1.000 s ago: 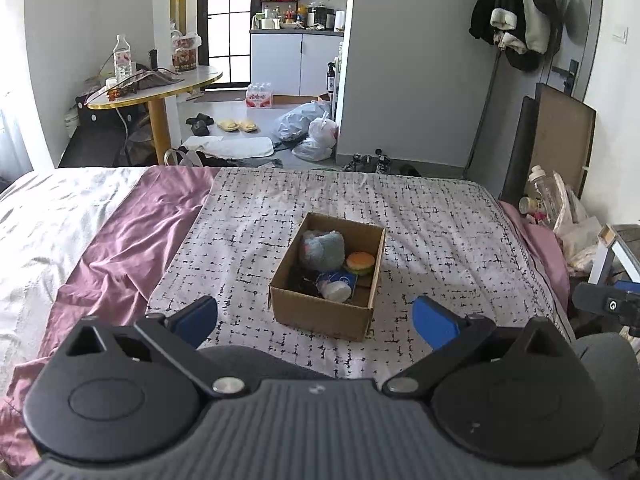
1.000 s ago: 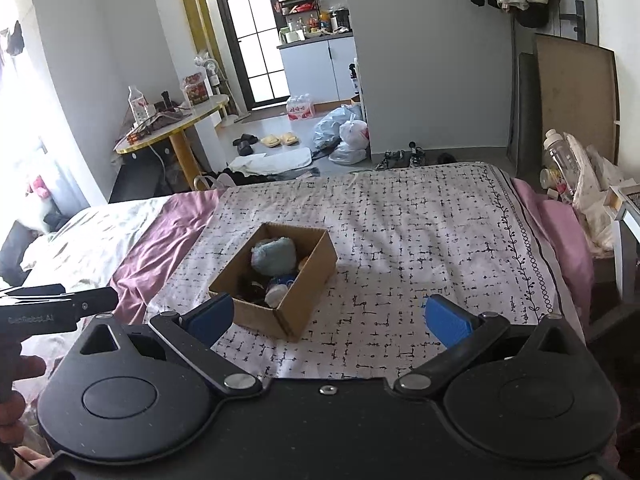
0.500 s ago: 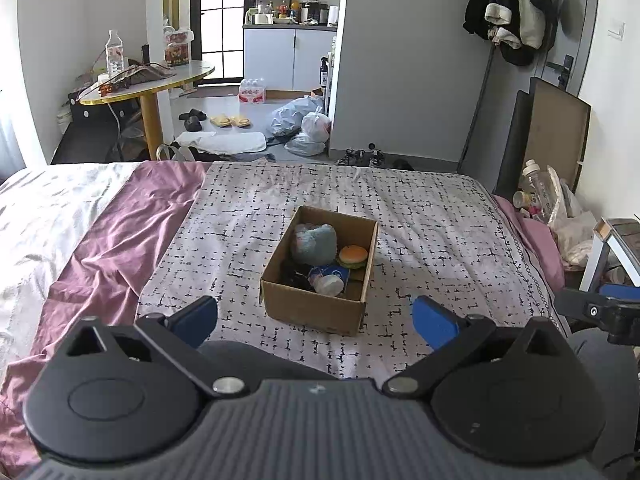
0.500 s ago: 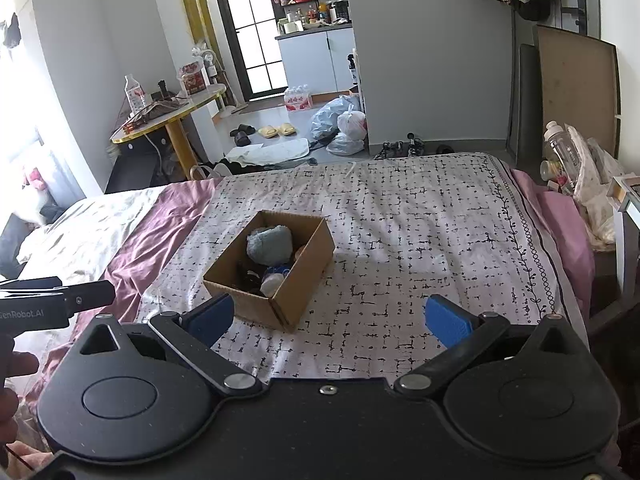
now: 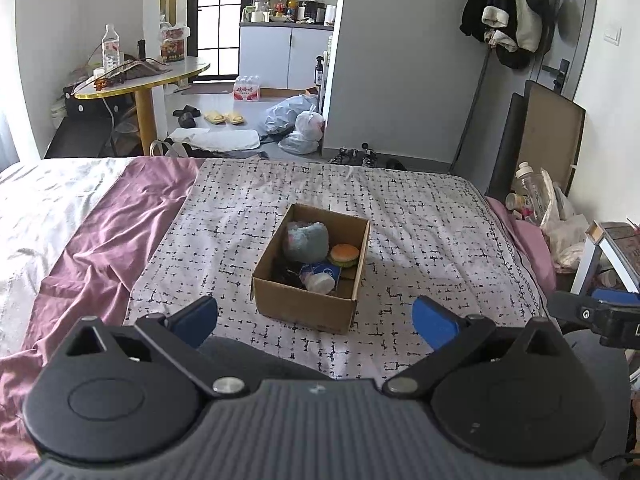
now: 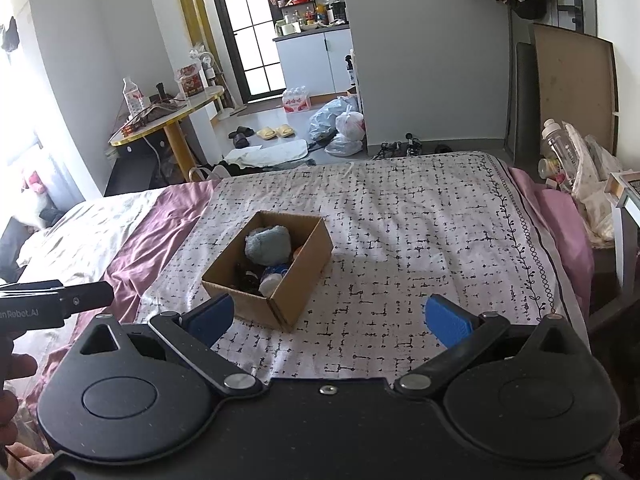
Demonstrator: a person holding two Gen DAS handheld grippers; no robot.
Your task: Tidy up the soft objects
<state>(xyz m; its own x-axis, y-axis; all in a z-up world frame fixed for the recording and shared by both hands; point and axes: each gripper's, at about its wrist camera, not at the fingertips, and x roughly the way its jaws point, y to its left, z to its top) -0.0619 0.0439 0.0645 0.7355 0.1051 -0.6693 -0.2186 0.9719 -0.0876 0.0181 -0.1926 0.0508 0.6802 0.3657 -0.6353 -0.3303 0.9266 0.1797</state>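
A brown cardboard box [image 5: 304, 304] [image 6: 288, 300] stands on the patterned white bedspread. Inside it lie a grey-blue plush [image 5: 307, 241] [image 6: 269, 244], a burger toy [image 5: 344, 255], a blue and white soft item [image 5: 322, 278] [image 6: 272, 278] and something dark [image 5: 286, 274]. My left gripper [image 5: 314, 318] is open, held back from the box's near side with nothing between its blue pads. My right gripper [image 6: 328, 318] is open too and holds nothing, with the box ahead of its left finger.
The bed has a mauve sheet [image 5: 104, 216] and a cream cover [image 5: 32, 200] on the left. Bottles and bags [image 6: 572, 160] crowd the right bedside. Beyond the foot stand a round table [image 5: 144, 76], floor bags [image 5: 296, 124] and slippers. The other gripper's handle [image 6: 56, 304] shows at the right wrist view's left edge.
Both grippers have drawn back and risen a little, so the box looks smaller and farther away. Both stay open. The box and its contents have not moved.
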